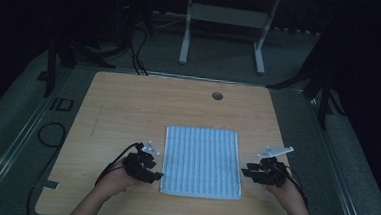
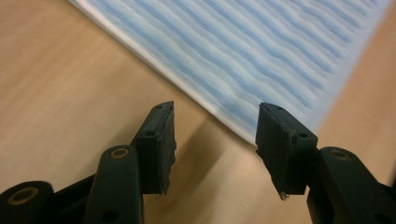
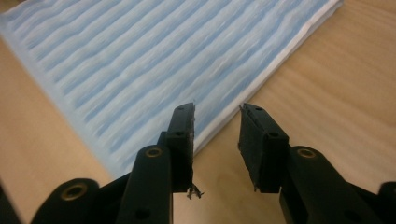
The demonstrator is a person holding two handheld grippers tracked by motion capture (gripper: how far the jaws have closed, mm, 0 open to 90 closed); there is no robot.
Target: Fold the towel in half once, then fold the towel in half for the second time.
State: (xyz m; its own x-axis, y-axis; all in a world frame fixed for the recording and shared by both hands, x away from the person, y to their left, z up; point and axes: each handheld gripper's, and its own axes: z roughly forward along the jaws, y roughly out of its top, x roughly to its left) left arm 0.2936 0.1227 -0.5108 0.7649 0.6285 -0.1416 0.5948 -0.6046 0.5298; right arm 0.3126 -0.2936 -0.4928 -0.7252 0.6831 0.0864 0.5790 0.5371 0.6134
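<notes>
Evidently set for a two-handed pickup: blue-striped cloth (image 1: 201,161) flat on the counter (image 1: 128,103), near its front edge. Left tongs (image 2: 215,140) spread, right tongs (image 3: 215,140) spread, each aimed at a near corner, nothing pinched.

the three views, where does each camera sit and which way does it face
High view: above the person's side, looking forward and down on the table; both forearms, left gripper, right gripper.
Left gripper view: on the left gripper, looking along its parted jaws at a cloth corner.
Right gripper view: on the right gripper, jaws parted, facing the cloth's edge.
Shared: the striped blue cloth.
</notes>
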